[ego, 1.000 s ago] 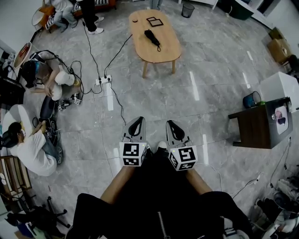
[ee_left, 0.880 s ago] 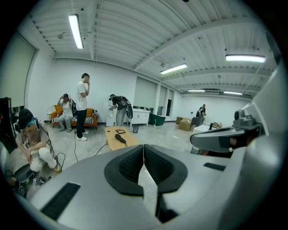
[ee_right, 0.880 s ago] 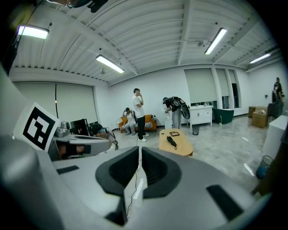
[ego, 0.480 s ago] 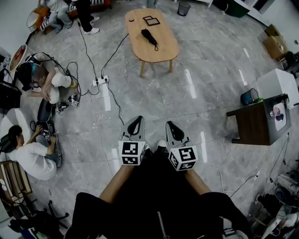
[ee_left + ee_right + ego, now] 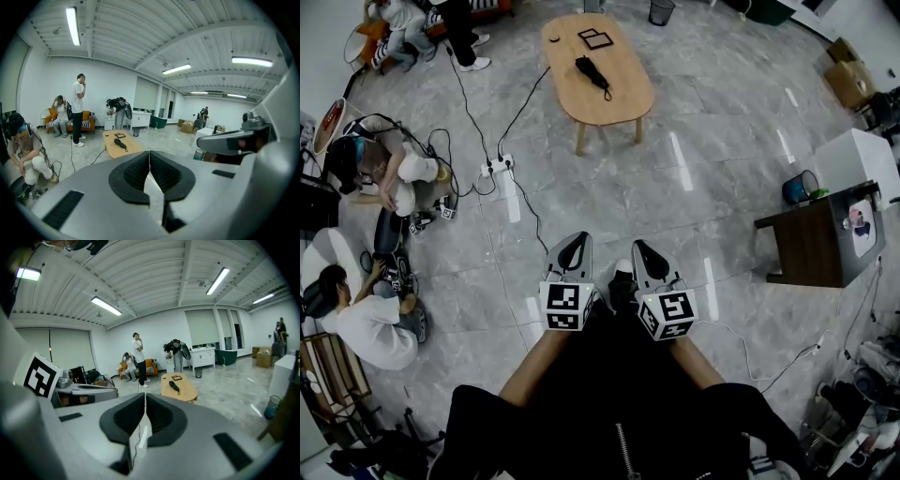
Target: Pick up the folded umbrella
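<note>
A black folded umbrella [image 5: 592, 72] lies on an oval wooden table [image 5: 614, 94] far ahead at the top of the head view. It shows small in the left gripper view as the umbrella [image 5: 120, 144] and in the right gripper view as the umbrella [image 5: 174, 386]. My left gripper [image 5: 575, 247] and right gripper [image 5: 643, 250] are held side by side over the floor, well short of the table. Both are shut with nothing between the jaws.
A small black frame [image 5: 593, 38] also lies on the table. Cables and a power strip [image 5: 498, 167] cross the marble floor at the left. People [image 5: 366, 314] sit on the floor at the left. A dark side table [image 5: 811, 246] and blue bucket [image 5: 798, 188] stand at the right.
The table with the umbrella has slid up and slightly left in the head view as I move across the floor. Both grippers stay shut and side by side.
</note>
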A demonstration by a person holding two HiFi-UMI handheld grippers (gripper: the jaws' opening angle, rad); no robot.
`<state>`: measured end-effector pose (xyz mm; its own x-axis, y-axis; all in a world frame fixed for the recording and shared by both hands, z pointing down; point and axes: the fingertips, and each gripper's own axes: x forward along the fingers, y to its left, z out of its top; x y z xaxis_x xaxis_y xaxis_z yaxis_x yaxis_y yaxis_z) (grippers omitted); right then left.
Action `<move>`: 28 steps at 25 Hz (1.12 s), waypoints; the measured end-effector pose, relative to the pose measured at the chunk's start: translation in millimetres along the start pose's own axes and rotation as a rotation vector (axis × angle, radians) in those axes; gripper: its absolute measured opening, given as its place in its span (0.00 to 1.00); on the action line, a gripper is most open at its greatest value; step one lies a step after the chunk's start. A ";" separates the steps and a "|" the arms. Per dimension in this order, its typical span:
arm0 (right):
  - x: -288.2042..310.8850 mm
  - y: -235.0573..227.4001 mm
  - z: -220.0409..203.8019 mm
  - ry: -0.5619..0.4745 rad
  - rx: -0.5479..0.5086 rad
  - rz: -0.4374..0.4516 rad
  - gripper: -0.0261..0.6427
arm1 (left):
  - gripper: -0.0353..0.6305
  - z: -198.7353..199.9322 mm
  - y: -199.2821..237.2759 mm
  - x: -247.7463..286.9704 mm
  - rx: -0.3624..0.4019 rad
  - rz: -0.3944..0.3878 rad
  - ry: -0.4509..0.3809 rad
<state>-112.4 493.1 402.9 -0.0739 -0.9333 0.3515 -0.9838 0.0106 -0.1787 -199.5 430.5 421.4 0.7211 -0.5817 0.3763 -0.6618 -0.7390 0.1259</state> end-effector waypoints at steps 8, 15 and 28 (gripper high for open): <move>30.8 -22.6 11.3 0.017 0.013 0.037 0.06 | 0.08 8.9 3.7 33.4 -0.006 0.025 0.025; 54.9 -46.7 28.8 0.003 -0.011 0.092 0.06 | 0.08 18.2 1.6 64.5 -0.014 0.056 0.030; 79.3 -91.2 42.0 0.012 0.017 0.152 0.06 | 0.08 36.5 -7.2 99.6 -0.002 0.123 0.035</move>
<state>-21.6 403.0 408.4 -0.2236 -0.9170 0.3303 -0.9584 0.1450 -0.2460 -115.4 365.5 424.4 0.6265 -0.6558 0.4212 -0.7456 -0.6617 0.0788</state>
